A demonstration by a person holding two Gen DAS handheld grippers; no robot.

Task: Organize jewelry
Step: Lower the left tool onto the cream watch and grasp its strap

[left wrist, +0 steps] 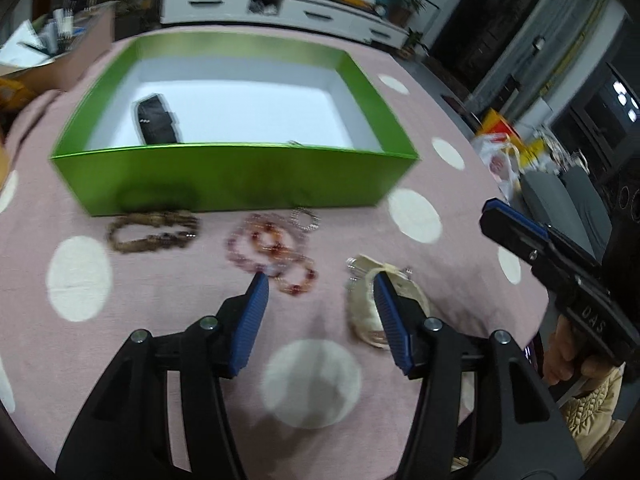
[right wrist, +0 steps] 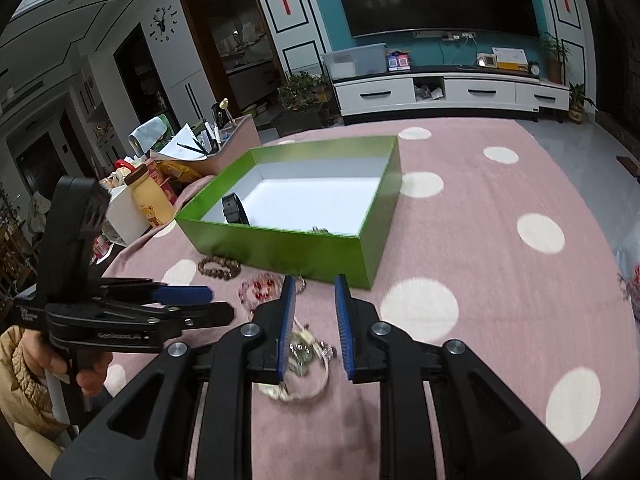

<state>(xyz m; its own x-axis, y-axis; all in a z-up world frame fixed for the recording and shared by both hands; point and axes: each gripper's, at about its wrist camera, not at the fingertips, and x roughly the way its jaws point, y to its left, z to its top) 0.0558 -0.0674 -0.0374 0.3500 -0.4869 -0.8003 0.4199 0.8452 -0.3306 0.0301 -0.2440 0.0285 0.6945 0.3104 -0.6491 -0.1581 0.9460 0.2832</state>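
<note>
A green box (left wrist: 224, 176) stands open on the worktop (left wrist: 460, 240), which is covered with a pink cloth dotted white. Its open top faces up, ready to take the jewelry. Inside, a black case (left wrist: 156, 122) lies against the left wall, and a small metal piece (right wrist: 320, 230) shows just over the near wall; what it is cannot be told.

The rest of the jewelry lies outside, in a loose row just in front of the box's near wall: a brown bead bracelet (left wrist: 154, 230) to the left, a cluster of pink and red bead bracelets (left wrist: 272, 256) in the middle, a small silver piece (left wrist: 306, 220) close to the wall, and a pale bangle with silver bits (left wrist: 366, 304) nearest the person.

The left gripper (left wrist: 320, 280) points down at the row, its fingers (left wrist: 254, 316) apart with nothing between them. The pink cluster sits just past its left tip, which looks like the likely next pick.

The right gripper (right wrist: 316, 292) hovers over the pale bangle, fingers (right wrist: 344, 328) parted narrowly, gripping nothing; the bangle lies on the cloth beneath them. A hand (right wrist: 86, 368) in a quilted sleeve holds the left gripper.
</note>
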